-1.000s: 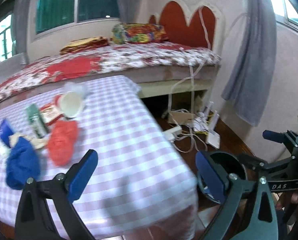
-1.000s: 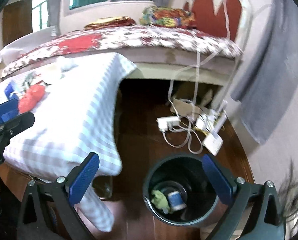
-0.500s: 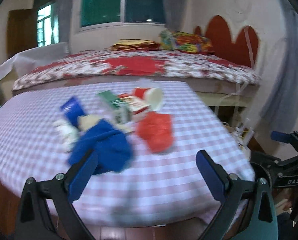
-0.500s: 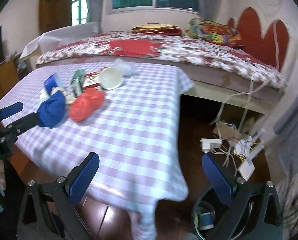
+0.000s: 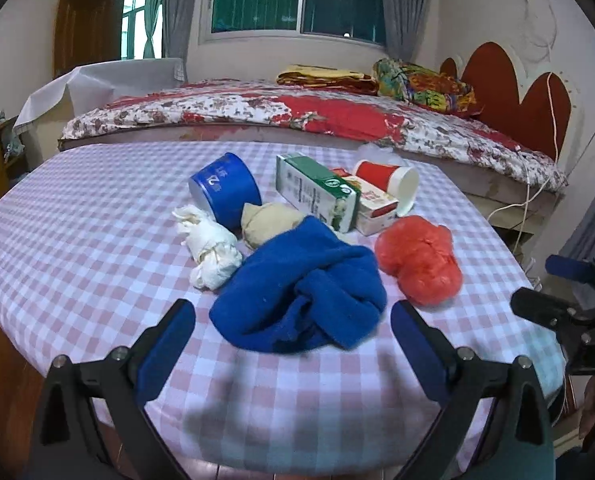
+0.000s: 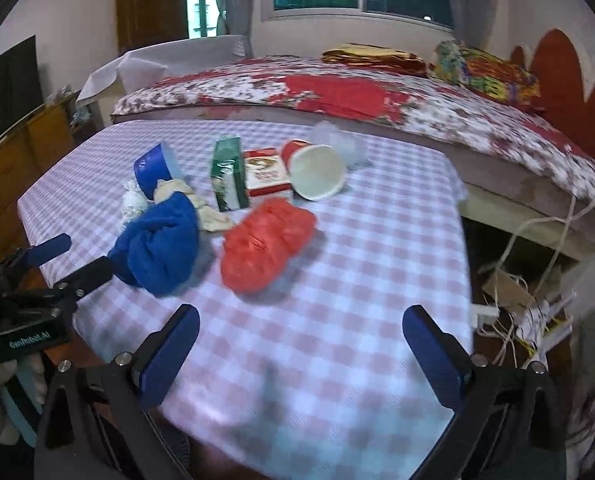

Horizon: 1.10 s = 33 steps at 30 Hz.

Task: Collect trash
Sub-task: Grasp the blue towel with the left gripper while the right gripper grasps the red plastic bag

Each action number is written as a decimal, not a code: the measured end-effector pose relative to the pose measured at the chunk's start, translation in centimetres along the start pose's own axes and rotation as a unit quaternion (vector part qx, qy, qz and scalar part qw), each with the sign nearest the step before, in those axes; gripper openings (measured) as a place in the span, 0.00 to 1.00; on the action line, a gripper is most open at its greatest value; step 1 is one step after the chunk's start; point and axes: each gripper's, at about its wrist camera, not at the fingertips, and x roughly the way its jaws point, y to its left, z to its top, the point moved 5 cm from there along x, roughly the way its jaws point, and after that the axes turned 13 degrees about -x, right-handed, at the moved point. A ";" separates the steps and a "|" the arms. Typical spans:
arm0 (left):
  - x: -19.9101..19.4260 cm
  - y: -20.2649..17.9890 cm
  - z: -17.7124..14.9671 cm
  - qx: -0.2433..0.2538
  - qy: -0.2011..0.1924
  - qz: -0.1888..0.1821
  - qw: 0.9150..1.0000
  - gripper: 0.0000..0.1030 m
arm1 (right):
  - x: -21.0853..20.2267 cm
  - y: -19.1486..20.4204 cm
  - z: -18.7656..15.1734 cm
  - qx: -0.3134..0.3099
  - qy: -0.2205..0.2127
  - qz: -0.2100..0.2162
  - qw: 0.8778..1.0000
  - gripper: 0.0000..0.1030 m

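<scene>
A heap of trash lies on the checked tablecloth (image 5: pixel 77 248): a crumpled blue cloth (image 5: pixel 301 300) (image 6: pixel 159 244), a red plastic bag (image 5: pixel 419 258) (image 6: pixel 265 238), a white tissue wad (image 5: pixel 211 252), a beige wad (image 5: pixel 269 220), a blue tub (image 5: pixel 225 188) on its side, a green carton (image 5: pixel 317 192) (image 6: pixel 227 174), a red-white box (image 6: pixel 265 174) and a tipped paper cup (image 5: pixel 389 182) (image 6: pixel 315 176). My left gripper (image 5: pixel 293 340) is open and empty just before the blue cloth. My right gripper (image 6: pixel 301 344) is open and empty over the table's near edge, short of the red bag.
A bed (image 5: pixel 297 116) with a floral cover runs behind the table. Cables and power strips (image 6: pixel 525 300) lie on the floor at the right. A wooden cabinet (image 6: pixel 45 132) stands at the left. The right gripper also shows at the left wrist view's right edge (image 5: pixel 569 292).
Both grippers have swung left from the floor and the bin to face the table. The trash heap now sits centred and closer in both views. Both stay open.
</scene>
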 end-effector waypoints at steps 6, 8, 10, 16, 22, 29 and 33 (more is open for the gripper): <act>2.0 -0.1 0.5 -0.003 0.006 -0.001 1.000 0.96 | 3.2 0.7 2.3 -0.003 -0.001 0.021 1.000 0.84; 2.6 -0.1 0.6 -0.006 0.008 -0.001 1.000 0.95 | 4.6 0.7 2.6 -0.001 0.005 0.029 1.000 0.79; 3.2 -0.1 0.6 -0.007 0.011 -0.001 1.000 0.95 | 6.0 0.6 2.8 0.003 0.012 0.040 0.999 0.72; 4.4 -0.3 -0.1 -0.010 0.028 -0.004 1.000 0.91 | 9.6 0.8 2.1 0.018 0.037 0.095 0.995 0.40; 4.7 -1.5 -0.9 0.000 0.040 -0.016 0.999 0.77 | 8.5 0.7 1.3 0.016 0.019 0.097 0.995 0.31; 4.6 -2.8 -1.1 0.019 0.049 -0.040 0.998 0.37 | 6.5 -0.4 0.4 0.023 0.008 0.084 0.996 0.29; 3.5 -3.2 -1.0 0.023 0.044 -0.051 0.997 0.16 | 5.2 -0.9 0.2 0.025 0.000 0.075 0.997 0.29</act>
